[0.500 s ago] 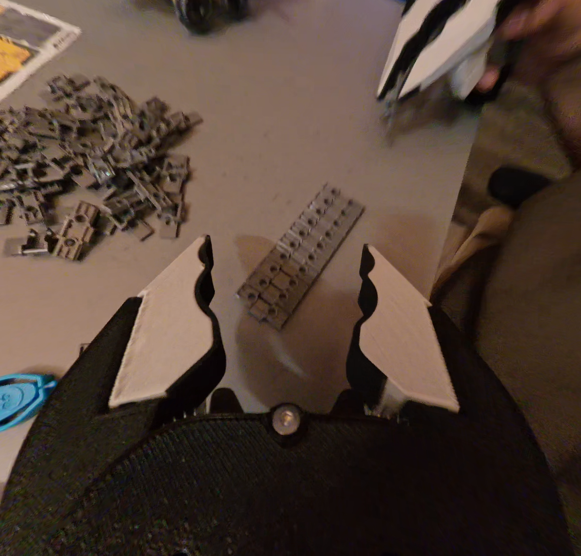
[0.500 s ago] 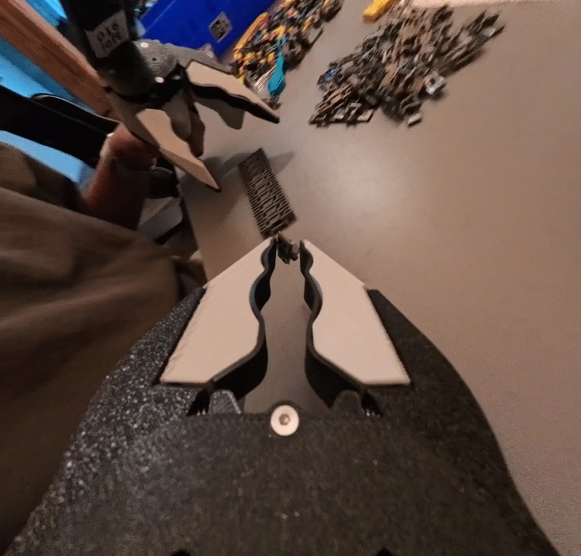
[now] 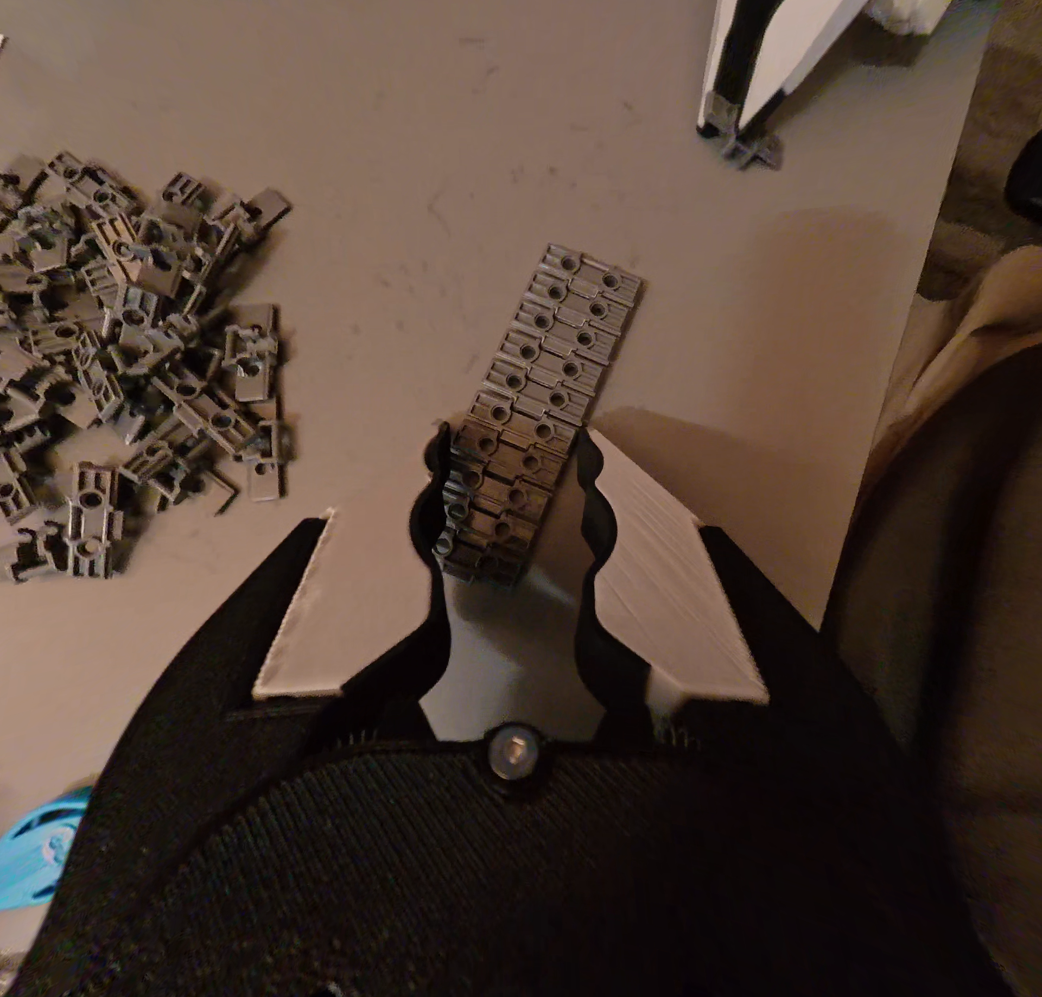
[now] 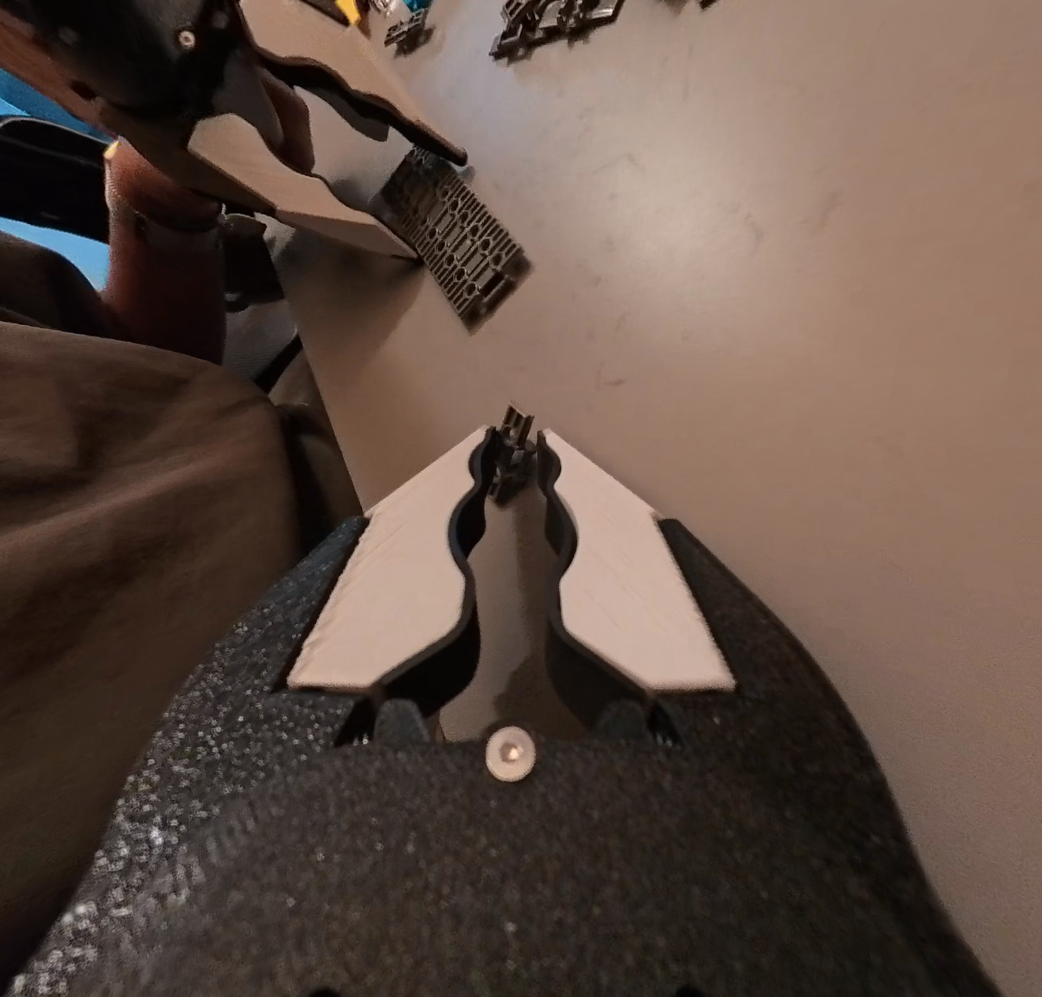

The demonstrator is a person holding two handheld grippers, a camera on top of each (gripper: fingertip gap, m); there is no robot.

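Left wrist view: left gripper [image 3: 510, 434] is closed around the near end of a grey track strip [image 3: 555, 372] lying on the table [image 3: 394, 124], loose pile of grey links [image 3: 129, 361] off to the side. Right wrist view: right gripper [image 4: 512, 433] pinches a single small link [image 4: 513, 451] at its tips, strip [image 4: 462, 237] well ahead.

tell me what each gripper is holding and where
Left gripper grips the near end of the gray track strip. Right gripper pinches one small gray link at its fingertips.
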